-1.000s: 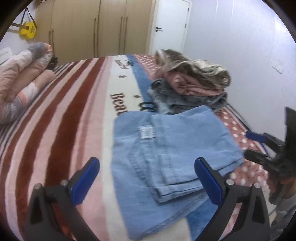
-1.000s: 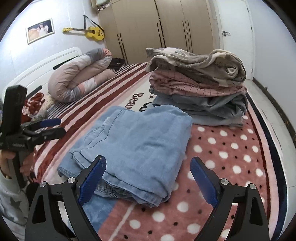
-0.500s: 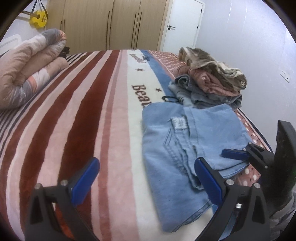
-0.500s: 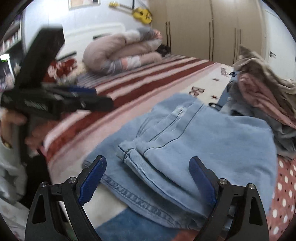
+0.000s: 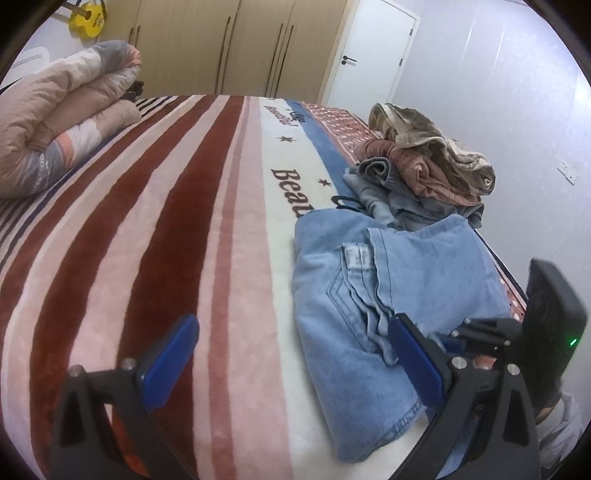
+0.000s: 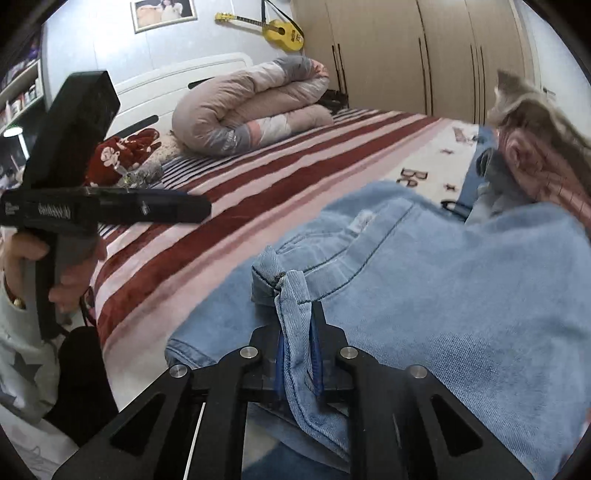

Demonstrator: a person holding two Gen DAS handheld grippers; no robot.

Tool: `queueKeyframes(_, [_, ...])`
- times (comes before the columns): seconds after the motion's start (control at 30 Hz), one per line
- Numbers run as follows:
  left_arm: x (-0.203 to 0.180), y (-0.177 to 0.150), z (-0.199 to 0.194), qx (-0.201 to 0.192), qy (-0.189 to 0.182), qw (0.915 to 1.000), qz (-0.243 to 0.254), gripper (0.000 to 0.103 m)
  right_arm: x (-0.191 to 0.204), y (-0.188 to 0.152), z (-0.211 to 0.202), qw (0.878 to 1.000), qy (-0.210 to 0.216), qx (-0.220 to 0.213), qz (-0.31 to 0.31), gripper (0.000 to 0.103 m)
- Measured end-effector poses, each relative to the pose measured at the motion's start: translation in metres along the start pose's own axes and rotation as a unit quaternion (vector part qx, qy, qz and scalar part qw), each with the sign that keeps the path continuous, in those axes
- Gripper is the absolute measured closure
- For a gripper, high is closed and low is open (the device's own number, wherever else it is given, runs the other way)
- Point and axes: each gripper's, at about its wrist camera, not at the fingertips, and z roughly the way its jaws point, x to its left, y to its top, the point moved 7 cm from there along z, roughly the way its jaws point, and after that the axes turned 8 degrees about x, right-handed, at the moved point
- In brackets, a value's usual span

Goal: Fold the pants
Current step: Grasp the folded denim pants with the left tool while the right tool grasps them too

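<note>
pants [image 5: 399, 295], light denim and partly folded, lie on the striped blanket [image 5: 147, 240] near the bed's edge. left gripper [image 5: 291, 354] hovers with jaws apart over bare blanket beside them. right gripper [image 6: 298, 343] is clamped on a bunched hem; best to lift it evenly, keeping layers aligned.

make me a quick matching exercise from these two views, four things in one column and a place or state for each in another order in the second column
Things:
1. right gripper
2. left gripper
3. rolled duvet
4. yellow guitar

Places or states:
A. hanging on the wall
B. jaws wide apart, nothing between them
C. lying at the head end of the striped bed
D. clamped on a fold of the light blue jeans

Right pairs: 1-D, 2-B, 3-C, 4-A
</note>
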Motion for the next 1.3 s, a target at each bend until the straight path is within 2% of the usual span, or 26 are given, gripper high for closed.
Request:
queueKeyframes(0.1, [0.000, 0.004, 0.020, 0.013, -0.021, 0.9997, 0.001, 0.002, -0.004, -0.006, 0.005, 1.000, 0.006, 0.006, 0.012, 0.092])
queueKeyframes(0.13, [-0.001, 0.006, 0.031, 0.025, -0.038, 0.9990, -0.003, 0.002, -0.003, -0.004, 0.003, 1.000, 0.012, 0.007, 0.013, 0.086])
queueKeyframes(0.2, [-0.003, 0.009, 0.048, 0.047, -0.066, 0.9966, -0.014, 0.002, -0.003, 0.005, -0.007, 0.999, 0.028, 0.003, 0.023, 0.070])
queueKeyframes(0.27, [-0.007, 0.010, 0.060, 0.072, -0.082, 0.9938, -0.021, 0.002, -0.007, 0.016, -0.026, 0.999, 0.026, -0.015, 0.029, 0.038])
queueKeyframes(0.3, [-0.009, 0.009, 0.064, 0.086, -0.086, 0.9923, -0.025, 0.002, -0.013, 0.020, -0.033, 0.999, 0.017, -0.015, 0.035, 0.034])
queueKeyframes(0.4, [-0.019, 0.011, 0.071, 0.141, -0.119, 0.9813, -0.055, 0.002, -0.034, 0.028, -0.060, 0.998, -0.006, 0.001, 0.063, 0.034])
queueKeyframes(0.5, [-0.029, 0.016, 0.069, 0.172, -0.136, 0.9725, -0.078, 0.002, -0.061, 0.033, -0.086, 0.993, -0.010, 0.022, 0.112, 0.032])
queueKeyframes(0.6, [-0.043, 0.019, 0.075, 0.205, -0.151, 0.9629, -0.090, 0.002, -0.090, 0.032, -0.103, 0.988, -0.045, 0.044, 0.142, 0.032])
queueKeyframes(0.7, [-0.047, 0.011, 0.093, 0.245, -0.139, 0.9524, -0.115, 0.002, -0.125, 0.019, -0.103, 0.979, -0.050, 0.076, 0.182, 0.032])
queueKeyframes(0.8, [-0.044, 0.008, 0.104, 0.262, -0.121, 0.9495, -0.123, 0.002, -0.156, -0.002, -0.102, 0.968, -0.047, 0.099, 0.226, 0.032])
queueKeyframes(0.87, [-0.036, 0.009, 0.107, 0.267, -0.101, 0.9503, -0.125, 0.002, -0.173, -0.016, -0.097, 0.960, -0.043, 0.116, 0.250, 0.032])
queueKeyframes(0.93, [-0.025, 0.010, 0.108, 0.274, -0.087, 0.9486, -0.131, 0.002, -0.183, -0.029, -0.090, 0.953, -0.016, 0.126, 0.276, 0.032])
queueKeyframes(1.0, [-0.018, 0.008, 0.111, 0.285, -0.110, 0.9404, -0.149, 0.002, -0.189, -0.038, -0.084, 0.942, 0.033, 0.122, 0.311, 0.032])
queueKeyframes(1.07, [-0.019, 0.005, 0.117, 0.306, -0.142, 0.9287, -0.154, 0.002, -0.191, -0.042, -0.074, 0.925, 0.094, 0.123, 0.346, 0.032])
queueKeyframes(1.13, [-0.021, 0.006, 0.122, 0.310, -0.159, 0.9230, -0.163, 0.002, -0.192, -0.048, -0.063, 0.904, 0.147, 0.134, 0.378, 0.032])
queueKeyframes(1.2, [-0.022, 0.009, 0.126, 0.312, -0.177, 0.9148, -0.186, 0.002, -0.192, -0.053, -0.052, 0.891, 0.171, 0.146, 0.394, 0.032])
queueKeyframes(1.27, [-0.030, 0.011, 0.127, 0.321, -0.210, 0.9018, -0.198, 0.002, -0.190, -0.053, -0.046, 0.887, 0.184, 0.150, 0.397, 0.032])
queueKeyframes(1.3, [-0.034, 0.010, 0.130, 0.331, -0.205, 0.9015, -0.190, 0.002, -0.187, -0.050, -0.042, 0.885, 0.193, 0.152, 0.395, 0.032])
